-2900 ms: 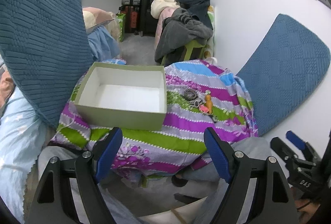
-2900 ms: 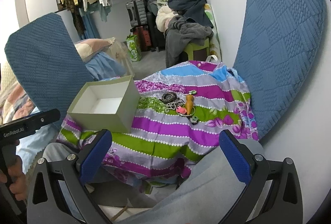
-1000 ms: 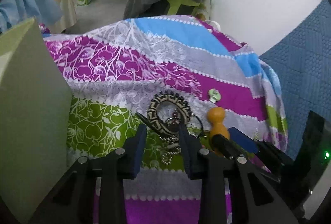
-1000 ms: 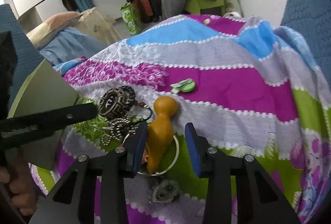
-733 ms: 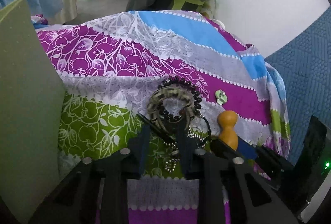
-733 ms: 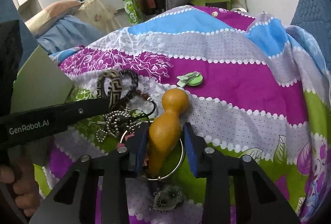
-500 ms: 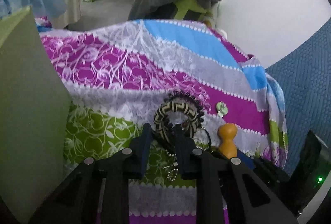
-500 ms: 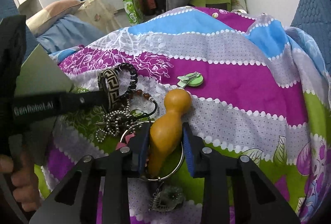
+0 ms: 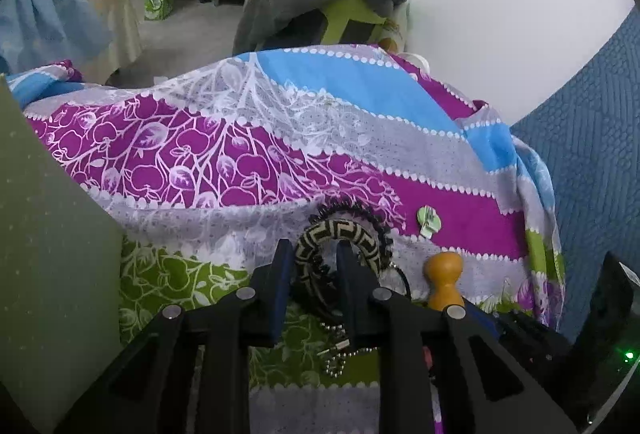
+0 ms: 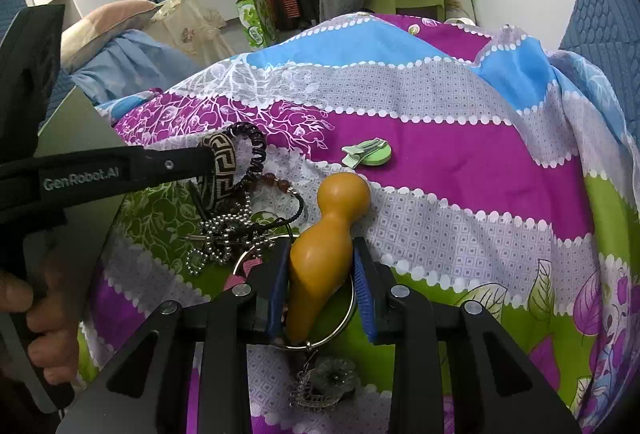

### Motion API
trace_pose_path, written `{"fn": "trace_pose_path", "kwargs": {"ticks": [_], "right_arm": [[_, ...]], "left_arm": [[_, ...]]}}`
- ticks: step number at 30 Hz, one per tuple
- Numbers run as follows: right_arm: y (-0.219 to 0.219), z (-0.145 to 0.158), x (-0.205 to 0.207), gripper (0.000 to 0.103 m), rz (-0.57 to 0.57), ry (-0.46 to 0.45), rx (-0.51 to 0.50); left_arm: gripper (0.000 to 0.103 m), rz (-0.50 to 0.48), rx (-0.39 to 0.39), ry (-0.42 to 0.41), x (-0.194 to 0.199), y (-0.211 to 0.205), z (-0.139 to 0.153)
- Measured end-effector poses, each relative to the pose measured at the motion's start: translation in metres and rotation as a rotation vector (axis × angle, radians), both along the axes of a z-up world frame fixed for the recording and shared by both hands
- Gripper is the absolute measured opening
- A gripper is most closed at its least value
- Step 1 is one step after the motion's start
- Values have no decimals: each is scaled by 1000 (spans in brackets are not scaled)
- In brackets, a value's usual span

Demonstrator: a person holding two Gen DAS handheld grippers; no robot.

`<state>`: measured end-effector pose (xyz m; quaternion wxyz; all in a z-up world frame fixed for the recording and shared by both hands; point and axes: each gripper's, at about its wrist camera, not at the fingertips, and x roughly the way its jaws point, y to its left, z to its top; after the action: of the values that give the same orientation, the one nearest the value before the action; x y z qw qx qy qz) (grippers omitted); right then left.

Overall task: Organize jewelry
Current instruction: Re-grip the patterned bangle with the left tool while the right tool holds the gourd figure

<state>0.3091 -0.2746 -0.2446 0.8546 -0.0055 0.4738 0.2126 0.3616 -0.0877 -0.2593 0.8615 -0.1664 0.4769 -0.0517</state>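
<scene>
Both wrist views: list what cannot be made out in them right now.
- Green box: its inside is unseen in the left wrist view; only an outer wall shows, cut by the frame edge.
- Gourd pendant: its lower end is hidden between the right gripper fingers.
- Ball chain: partly covered by the left gripper in its own view.
- Flower charm: too small to read its detail.

A: The printed bedspread (image 10: 460, 161) is looking like thin, matt woven cloth, and the gourd pendant (image 10: 320, 262) is showing a smooth, satiny finish, wood by the look of it.

B: The ball chain (image 10: 224, 230) and the key ring (image 10: 348, 318) are gleaming like polished metal. The patterned bangle (image 9: 340, 238) is looking woven and matt.

A: The box (image 9: 52, 234) wall at the left is appearing as matt card, and the right hand-held gripper (image 10: 322, 286) is looking like matt black plastic with blue pads (image 10: 362, 294).
</scene>
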Motion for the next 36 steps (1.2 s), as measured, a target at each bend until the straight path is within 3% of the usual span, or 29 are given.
{"fn": "trace_pose_path", "kwargs": {"ticks": [1, 4, 14, 18, 23, 31, 32, 33, 34, 36], "right_arm": [[0, 1, 0, 27, -1, -1, 1], [0, 3, 1, 27, -5, -6, -4], [2, 24, -5, 27, -22, -51, 4], [6, 28, -14, 27, -25, -63, 0], [12, 28, -23, 27, -4, -72, -10], [3, 29, -20, 27, -30, -66, 18], [2, 29, -19, 27, -29, -64, 24], [1, 29, -18, 27, -29, -64, 28], [1, 30, -19, 27, -28, -64, 30], [0, 31, -17, 27, -29, -61, 39]], "left_arm": [[6, 0, 3, -7, 0, 0, 1], [0, 3, 8, -19, -3, 1, 6], [0, -17, 34, -38, -31, -1, 28], [0, -21, -20, -40, -35, 2, 26], [1, -17, -20, 27, -28, 2, 15], [2, 26, -3, 64, -21, 5, 5], [4, 30, -3, 61, -21, 5, 6], [13, 32, -5, 62, -22, 5, 6], [30, 36, -5, 56, -23, 5, 7], [48, 38, 17, 32, -25, 3, 10]]}}
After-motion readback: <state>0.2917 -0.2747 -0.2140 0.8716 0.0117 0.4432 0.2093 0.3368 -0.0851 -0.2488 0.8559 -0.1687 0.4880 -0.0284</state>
